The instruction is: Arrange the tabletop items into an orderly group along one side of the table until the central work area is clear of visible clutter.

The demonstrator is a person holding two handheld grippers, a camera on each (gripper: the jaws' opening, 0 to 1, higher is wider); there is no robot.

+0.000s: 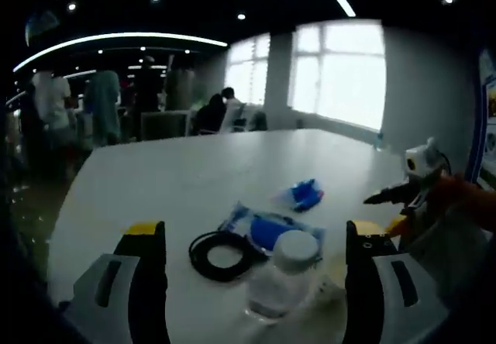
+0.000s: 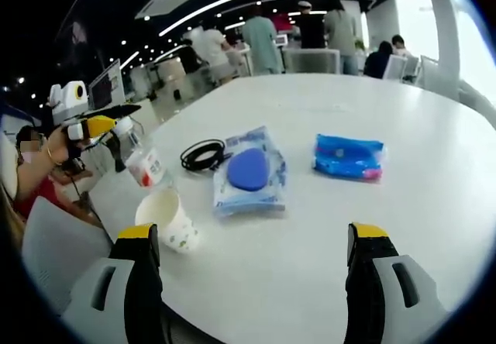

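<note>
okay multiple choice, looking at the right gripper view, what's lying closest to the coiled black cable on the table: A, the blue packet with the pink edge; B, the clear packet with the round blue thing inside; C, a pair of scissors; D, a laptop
B: the coiled black cable lies right beside the clear packet with the round blue item, while the blue packet sits farther off on that packet's other side.
</note>
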